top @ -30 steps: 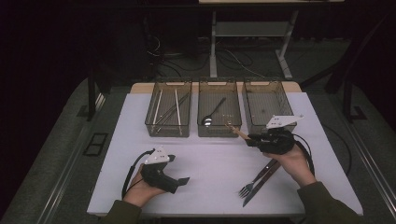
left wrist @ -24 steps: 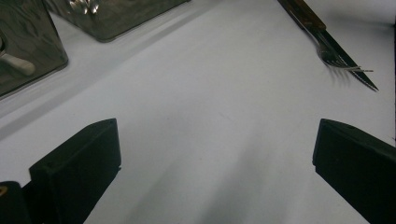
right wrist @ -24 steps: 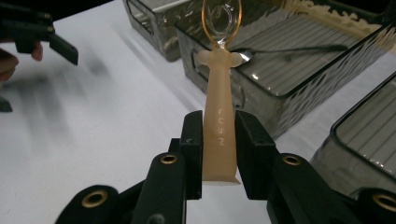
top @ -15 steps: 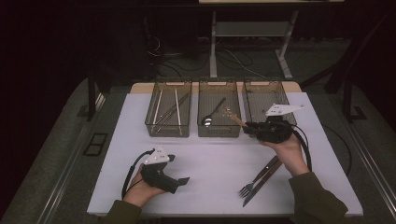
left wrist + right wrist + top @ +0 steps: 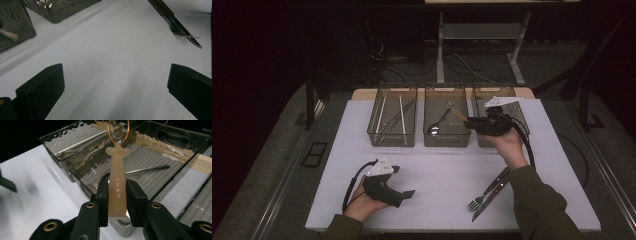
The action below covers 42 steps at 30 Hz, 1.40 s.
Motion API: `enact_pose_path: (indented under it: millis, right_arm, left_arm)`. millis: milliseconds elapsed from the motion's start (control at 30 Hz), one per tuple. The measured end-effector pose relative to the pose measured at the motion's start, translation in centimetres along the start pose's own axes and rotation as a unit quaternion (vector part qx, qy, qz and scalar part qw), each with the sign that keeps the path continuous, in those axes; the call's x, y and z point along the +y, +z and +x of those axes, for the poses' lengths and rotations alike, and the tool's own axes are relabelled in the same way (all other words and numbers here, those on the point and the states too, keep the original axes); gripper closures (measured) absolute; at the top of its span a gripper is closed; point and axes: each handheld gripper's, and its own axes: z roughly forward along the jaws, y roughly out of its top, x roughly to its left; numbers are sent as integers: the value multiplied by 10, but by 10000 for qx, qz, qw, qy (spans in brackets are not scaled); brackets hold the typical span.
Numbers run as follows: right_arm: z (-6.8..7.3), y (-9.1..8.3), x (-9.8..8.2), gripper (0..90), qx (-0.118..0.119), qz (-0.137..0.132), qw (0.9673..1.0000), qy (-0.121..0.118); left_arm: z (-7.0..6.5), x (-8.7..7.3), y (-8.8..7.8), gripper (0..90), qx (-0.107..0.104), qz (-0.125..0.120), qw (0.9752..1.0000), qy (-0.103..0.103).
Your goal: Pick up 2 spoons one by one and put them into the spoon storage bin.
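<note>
While the left gripper [image 5: 404, 194] rests on the table with jaws spread wide and empty, the right gripper [image 5: 117, 195], clamped on the tan-handled spoon [image 5: 116, 182], has carried it from the mat's edge to over the middle bin [image 5: 447, 141]; drop-off looks next.

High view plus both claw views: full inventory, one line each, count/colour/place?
bins: 3, clear smoky, in a row at the mat's far edge
mat: 1, white, covering the tabletop
sticks: several, thin and pale, in the left bin
metal spoon: 1, silver, in the middle bin
tan spoon: 1, translucent tan handle marked LUSN, held over the middle bin
fork: 1, brown handle, on the mat's near right
knife: 1, brown handle, lying against the fork
left claw: black, open, low over the mat's near left
right claw: black, shut on the tan spoon
</note>
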Motion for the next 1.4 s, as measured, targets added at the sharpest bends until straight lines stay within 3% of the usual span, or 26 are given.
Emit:
enact_pose_path:
  millis: [233, 467, 767, 1200, 1400]
  right_arm:
    - [-6, 23, 10, 734, -187, 317, 9993, 75]
    - [-9, 50, 14, 734, -400, 776, 9961, 118]
    - [-4, 71, 16, 730, -499, 1146, 9921, -57]
    - [-5, 64, 18, 511, -388, 946, 9946, 157]
    - [-2, 49, 18, 435, -97, 595, 9979, 240]
  left_arm:
    - [-1, 0, 0, 0, -23, -13, 10000, 11]
    - [-1, 0, 0, 0, -38, -27, 10000, 19]
    - [-1, 1, 0, 1, -68, -19, 10000, 46]
    - [-1, 1, 0, 1, -71, -1, 10000, 62]
    - [-2, 1, 0, 1, -63, 11, 10000, 50]
